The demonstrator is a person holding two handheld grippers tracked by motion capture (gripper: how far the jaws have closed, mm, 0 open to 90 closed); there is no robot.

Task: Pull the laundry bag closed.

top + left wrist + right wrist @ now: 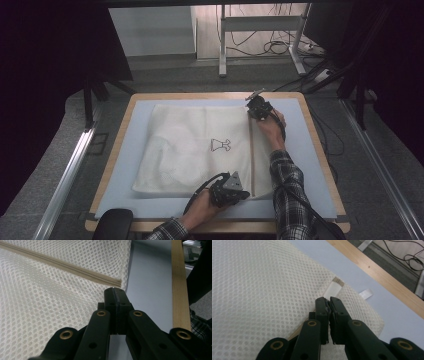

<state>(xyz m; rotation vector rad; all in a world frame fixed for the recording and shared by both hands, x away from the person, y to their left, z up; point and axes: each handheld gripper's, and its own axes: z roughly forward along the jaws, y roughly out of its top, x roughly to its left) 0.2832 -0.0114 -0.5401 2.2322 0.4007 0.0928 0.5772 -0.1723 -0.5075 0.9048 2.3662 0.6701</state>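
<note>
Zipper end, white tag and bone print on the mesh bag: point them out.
zipper end [117, 283], left gripper view, beige tape tip.
white tag [365, 293], right gripper view, its middle.
bone print [220, 145], high view, centre of outline.

My left gripper [239, 192] is near me, at the near edge of the table. My left hand [202, 205] holds it from below and points it to the right. Its two black jaws are pressed tight together. My right arm [285, 175], in a checked sleeve, reaches far across the table. My right hand [272, 127] holds the right gripper [254, 107] at the far side. Its jaws are closed too, with just a thin crack between the tips.
</note>
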